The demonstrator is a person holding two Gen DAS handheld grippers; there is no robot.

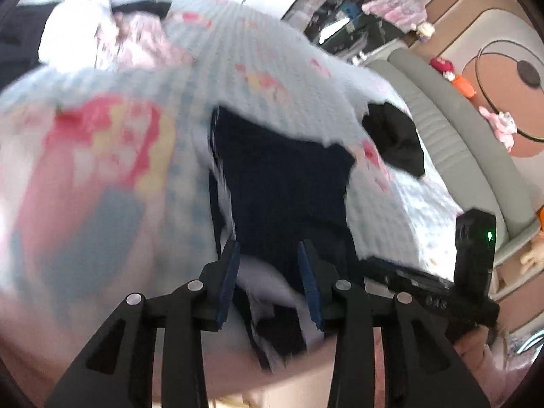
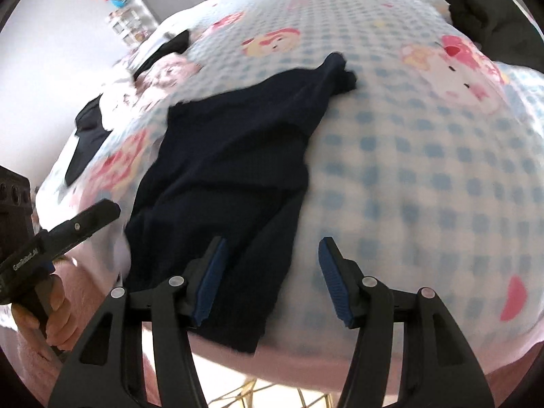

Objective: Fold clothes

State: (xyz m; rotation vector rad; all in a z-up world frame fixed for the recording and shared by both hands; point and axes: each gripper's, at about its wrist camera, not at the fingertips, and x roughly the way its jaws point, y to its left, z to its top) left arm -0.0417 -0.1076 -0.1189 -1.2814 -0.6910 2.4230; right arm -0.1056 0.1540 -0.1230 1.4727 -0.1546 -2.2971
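- left wrist view: dark navy garment (image 1: pixel 285 183) spread on checked cartoon-print bedspread (image 1: pixel 238 54), near edge hanging toward bed front.
- risk noted: near hem loose and partly doubled over pale fabric underneath; likely to slip off bed edge if tugged from one side only.
- risk noted: heavy blur in both views; closing on cloth in such haste could catch bedspread along with garment, or miss hem altogether.
- risk noted: second dark garment (image 1: pixel 394 139) lying well apart at far right; no interference expected, though easily mistaken for a sleeve.
- left gripper (image 1: pixel 268 255): jaws apart, moderate gap, nothing clamped; blue pads (image 1: pixel 228 272) hovering over near part of navy garment, contact not confirmed.
- right wrist view: same navy garment (image 2: pixel 231 156) partly folded, one narrow end (image 2: pixel 336 71) pointing up the bed, near edge at bed front.
- right gripper (image 2: pixel 270 250): jaws apart, wider than left, empty; left-hand pad (image 2: pixel 212 272) above garment's right edge, other pad over bare bedspread (image 2: pixel 442 170).
- judgement: uneven grabs by the two grippers would skew the fold and leave edges misaligned.
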